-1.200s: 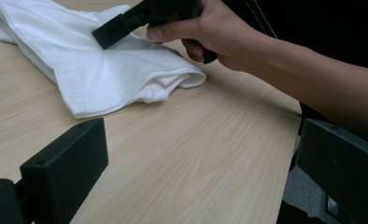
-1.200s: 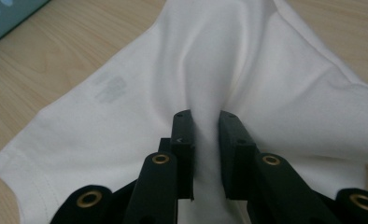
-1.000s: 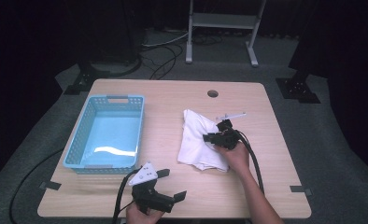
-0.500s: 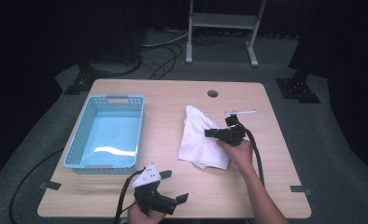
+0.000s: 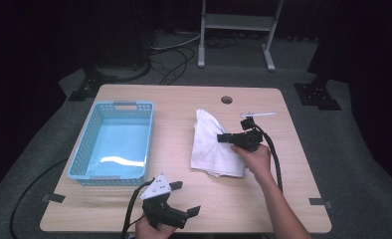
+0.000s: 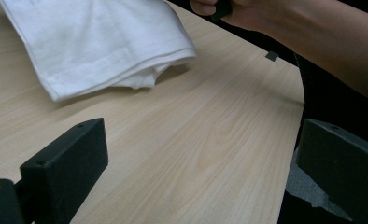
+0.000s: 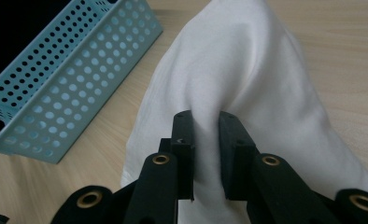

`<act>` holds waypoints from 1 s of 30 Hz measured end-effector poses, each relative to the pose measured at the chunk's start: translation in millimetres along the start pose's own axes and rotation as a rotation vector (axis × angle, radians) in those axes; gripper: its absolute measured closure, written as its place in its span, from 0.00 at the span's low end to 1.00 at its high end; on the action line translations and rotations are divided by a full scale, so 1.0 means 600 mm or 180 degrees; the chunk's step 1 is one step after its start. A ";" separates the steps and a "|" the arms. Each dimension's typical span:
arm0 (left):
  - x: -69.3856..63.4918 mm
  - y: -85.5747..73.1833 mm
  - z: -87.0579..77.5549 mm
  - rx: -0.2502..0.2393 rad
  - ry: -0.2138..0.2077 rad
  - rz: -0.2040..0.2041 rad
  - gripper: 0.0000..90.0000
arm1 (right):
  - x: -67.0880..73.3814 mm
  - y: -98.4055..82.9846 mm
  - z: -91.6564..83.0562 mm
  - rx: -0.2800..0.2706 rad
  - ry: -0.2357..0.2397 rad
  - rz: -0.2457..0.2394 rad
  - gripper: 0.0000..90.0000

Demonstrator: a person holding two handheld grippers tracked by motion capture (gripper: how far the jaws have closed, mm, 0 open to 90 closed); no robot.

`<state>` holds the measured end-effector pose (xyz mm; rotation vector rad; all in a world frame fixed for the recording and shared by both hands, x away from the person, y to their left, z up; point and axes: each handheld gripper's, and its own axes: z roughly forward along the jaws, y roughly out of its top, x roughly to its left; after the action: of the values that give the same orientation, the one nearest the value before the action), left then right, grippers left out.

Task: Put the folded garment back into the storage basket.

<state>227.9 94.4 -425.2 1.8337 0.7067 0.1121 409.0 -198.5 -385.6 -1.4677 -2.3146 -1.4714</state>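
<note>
A lab or recording studio is suggested rather than a home. A plain wooden table [image 5: 263,199] with a cable hole [image 5: 227,99] is set on grey carpet [image 5: 353,164], its spot marked by strips of dark tape [image 5: 319,201] stuck to the floor. Black surroundings are seen all round, with stand feet [image 5: 317,94] planted on the carpet, loose cables [image 5: 171,62] trailed across it, and a grey metal frame [image 5: 236,22] placed behind the table.

The white cloth [image 7: 229,84] hides its pinched fold between the right gripper [image 7: 205,135] jaws; the blue basket [image 7: 56,88] is cut off at the left edge.
</note>
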 end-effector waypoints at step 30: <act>-0.006 0.001 -0.001 0.0005 0.0014 0.0061 0.02 | 0.050 0.058 -0.020 -0.0134 0.0288 0.0000 0.87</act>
<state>224.8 92.9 -423.4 1.8425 0.6924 0.1281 412.4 -182.8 -341.2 -1.3798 -2.2456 -1.5613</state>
